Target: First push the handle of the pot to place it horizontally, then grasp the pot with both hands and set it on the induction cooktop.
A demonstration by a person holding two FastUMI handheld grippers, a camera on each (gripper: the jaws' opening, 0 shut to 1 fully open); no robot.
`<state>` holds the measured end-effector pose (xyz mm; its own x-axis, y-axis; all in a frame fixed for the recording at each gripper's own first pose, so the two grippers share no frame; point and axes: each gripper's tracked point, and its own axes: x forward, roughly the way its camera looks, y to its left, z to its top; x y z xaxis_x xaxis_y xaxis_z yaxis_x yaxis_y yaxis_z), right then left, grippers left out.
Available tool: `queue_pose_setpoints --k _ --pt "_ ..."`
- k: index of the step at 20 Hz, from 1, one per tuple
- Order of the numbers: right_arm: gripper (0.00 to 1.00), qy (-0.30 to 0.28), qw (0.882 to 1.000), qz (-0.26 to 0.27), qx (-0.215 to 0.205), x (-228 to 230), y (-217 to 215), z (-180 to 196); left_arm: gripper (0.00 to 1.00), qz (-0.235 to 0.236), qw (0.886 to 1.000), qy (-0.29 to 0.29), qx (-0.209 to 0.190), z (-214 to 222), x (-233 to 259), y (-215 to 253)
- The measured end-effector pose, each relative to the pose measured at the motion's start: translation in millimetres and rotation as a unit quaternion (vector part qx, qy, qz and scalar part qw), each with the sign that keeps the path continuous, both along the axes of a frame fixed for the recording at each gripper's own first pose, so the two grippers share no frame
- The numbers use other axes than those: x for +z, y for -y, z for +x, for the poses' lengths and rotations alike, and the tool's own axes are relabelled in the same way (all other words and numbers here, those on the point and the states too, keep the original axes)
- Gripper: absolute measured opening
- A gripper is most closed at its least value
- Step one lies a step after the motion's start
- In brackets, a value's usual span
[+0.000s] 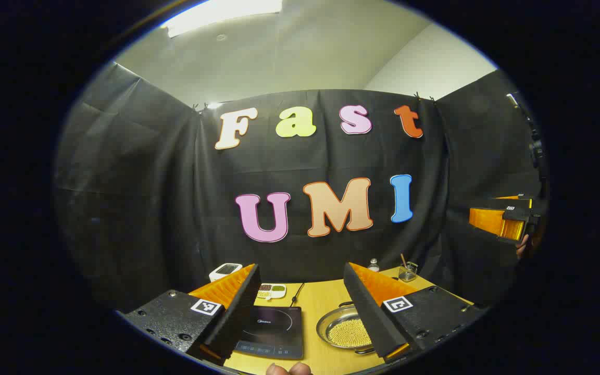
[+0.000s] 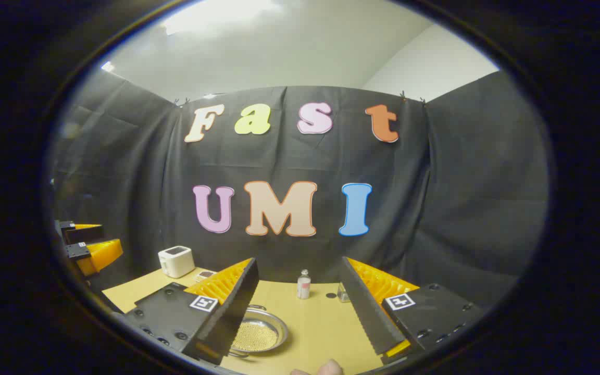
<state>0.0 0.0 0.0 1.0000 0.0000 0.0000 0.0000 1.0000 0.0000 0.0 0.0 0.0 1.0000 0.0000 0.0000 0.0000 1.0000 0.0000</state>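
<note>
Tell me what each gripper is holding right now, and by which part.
Nothing. The left gripper and right gripper both hang open above the table; the pot sits untouched.

A wooden table (image 2: 310,323) stands before the black cloth wall (image 2: 466,198). At its ten o'clock corner sits a small white boxy appliance (image 2: 176,261). Near twelve o'clock stands a little clear bottle (image 2: 303,285). Toward one o'clock a glass holder (image 1: 408,271) holds a stick. A white divided dish (image 1: 271,290) lies at eleven o'clock.
</note>
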Motion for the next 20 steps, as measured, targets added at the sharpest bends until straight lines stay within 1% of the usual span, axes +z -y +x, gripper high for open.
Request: queue_pose_setpoints --k 4,8,9,10,11,12,15,17,18,19,20 --pt "0.97 -0.005 1.0 0.015 0.005 -1.8 7.2 2.7 0.99 0.009 1.0 -0.002 -0.005 -0.4 2.5 14.4" --pt "0.97 -0.003 1.0 0.011 0.009 1.3 9.1 5.0 0.99 0.009 1.0 -0.001 -0.003 -5.9 6.8 18.2" --pt "0.97 -0.005 1.0 0.007 0.011 -0.7 7.1 5.3 0.99 0.011 1.0 -0.002 -0.002 -7.4 5.6 17.8" --pt "0.97 -0.006 1.0 0.006 0.014 -0.4 4.9 5.4 0.97 0.014 1.0 -0.001 -0.002 -8.0 6.4 16.7" --pt "0.97 -0.004 1.0 0.007 0.016 2.1 3.1 6.1 0.99 0.015 1.0 0.001 -0.001 -9.2 8.3 14.8" --pt "0.97 -0.003 1.0 0.008 0.018 5.5 0.2 6.7 0.97 0.016 1.0 0.003 0.001 -8.9 9.9 12.5" --pt "0.97 -0.001 1.0 0.007 0.022 10.4 -7.7 8.8 0.97 0.01 1.0 0.009 0.007 -11.7 13.6 3.7" --pt "0.97 -0.002 1.0 0.006 0.029 12.8 -18.3 7.8 0.97 0.005 1.0 0.017 0.011 -13.5 18.4 -3.4" --pt "1.0 -0.001 0.999 0.005 0.032 13.2 -23.4 8.8 0.97 0.006 1.0 0.02 0.013 -14.2 20.0 -8.5" --pt "0.97 0.0 0.999 0.003 0.034 13.7 -30.5 9.4 0.99 0.008 1.0 0.018 0.014 -14.9 16.1 -12.8" --pt "0.97 -0.003 0.999 0.003 0.037 11.0 -38.7 9.8 0.97 0.011 1.0 0.017 0.015 -16.5 14.8 -17.0"
